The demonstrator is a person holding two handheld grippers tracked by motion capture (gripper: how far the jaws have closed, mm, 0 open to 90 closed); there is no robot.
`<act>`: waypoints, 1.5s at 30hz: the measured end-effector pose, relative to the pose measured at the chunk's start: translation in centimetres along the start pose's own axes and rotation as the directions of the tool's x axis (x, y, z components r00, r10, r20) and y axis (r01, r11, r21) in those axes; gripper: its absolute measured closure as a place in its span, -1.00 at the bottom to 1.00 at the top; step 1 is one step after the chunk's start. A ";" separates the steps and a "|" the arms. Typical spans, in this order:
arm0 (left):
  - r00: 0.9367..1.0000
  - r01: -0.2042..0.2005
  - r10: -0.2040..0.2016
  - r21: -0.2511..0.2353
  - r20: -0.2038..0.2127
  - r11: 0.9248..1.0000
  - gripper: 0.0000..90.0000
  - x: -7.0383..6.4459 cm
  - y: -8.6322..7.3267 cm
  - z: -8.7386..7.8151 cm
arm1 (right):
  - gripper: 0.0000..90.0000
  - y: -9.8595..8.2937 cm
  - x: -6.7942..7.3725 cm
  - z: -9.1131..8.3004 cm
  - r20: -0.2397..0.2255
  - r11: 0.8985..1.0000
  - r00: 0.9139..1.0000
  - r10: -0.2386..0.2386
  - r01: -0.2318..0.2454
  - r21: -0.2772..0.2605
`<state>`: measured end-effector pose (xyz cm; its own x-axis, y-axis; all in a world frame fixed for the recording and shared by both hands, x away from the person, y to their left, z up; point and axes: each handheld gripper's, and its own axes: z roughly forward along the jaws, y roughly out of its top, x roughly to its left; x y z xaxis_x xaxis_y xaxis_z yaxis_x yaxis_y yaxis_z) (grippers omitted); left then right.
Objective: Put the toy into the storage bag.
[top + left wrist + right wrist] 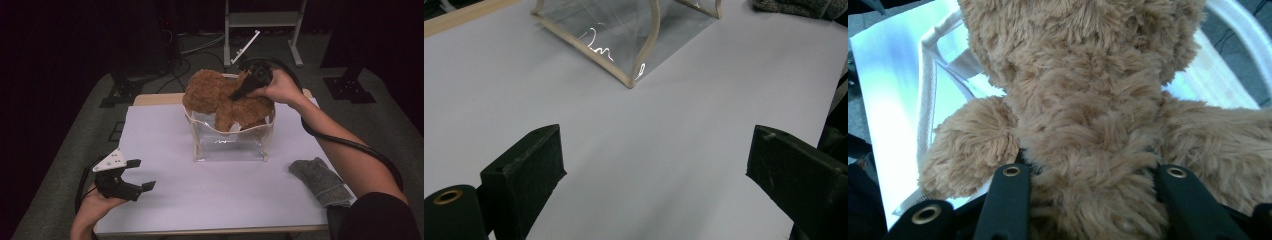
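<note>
- While the right gripper [245, 90] clamps the bear [225, 100] at upper centre of the high view, the toy sits half in the clear bag [230, 145] — legs and lower body inside, head and back above the rim.
- Right gripper view: jaws closed on the bear's [1088, 125] body, fur bulging between them; bag rim [928, 85] at upper left of that frame.
- Judgement: roughly mid-task. Can't tell from one moment whether the bear is going in or coming out; either way it isn't fully seated or fully clear.
- Left: if packing, push the head below the rim and release; if unpacking, lift it free.
- Left gripper [132, 177] at lower left of the high view — jaws wide apart, holding nothing, hovering over the white mat [165, 200]. Its own view shows the bag corner [629, 50] at top centre, well apart from the jaws.
- Bag is unsupported: soft walls, rim sagging at the front. Likely to tip or slide, since the idle gripper isn't bracing it.
- Grey cloth [320, 180] at lower right, near the right forearm, apart from the bag — not in the way.
- Mat otherwise bare between left gripper and bag.
</note>
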<state>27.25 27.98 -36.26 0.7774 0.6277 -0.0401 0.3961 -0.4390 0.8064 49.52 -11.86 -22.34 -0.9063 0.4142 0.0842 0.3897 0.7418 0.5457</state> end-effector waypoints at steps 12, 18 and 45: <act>1.000 0.010 -0.010 0.001 0.000 1.000 -0.84 0.1 -0.2 -0.1 | 0.42 -1.3 -0.6 2.1 -0.040 0.999 0.999 0.026 -0.025 0.020; 1.000 0.013 -0.013 -0.001 0.000 1.000 -0.84 0.1 -0.2 -0.2 | 0.42 -1.8 -1.0 2.8 -0.047 0.998 0.998 0.041 -0.039 0.041; 1.000 0.013 -0.013 0.005 0.000 1.000 -0.84 0.0 -0.4 -0.3 | 0.20 -2.5 -1.1 5.1 -0.026 0.993 0.999 0.047 -0.044 0.111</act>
<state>26.96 28.30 -36.41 0.7722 0.6334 -0.0505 0.4085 -0.4338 0.8031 50.38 -11.50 -28.08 -0.8911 0.4343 0.1317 0.4446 0.7771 0.4454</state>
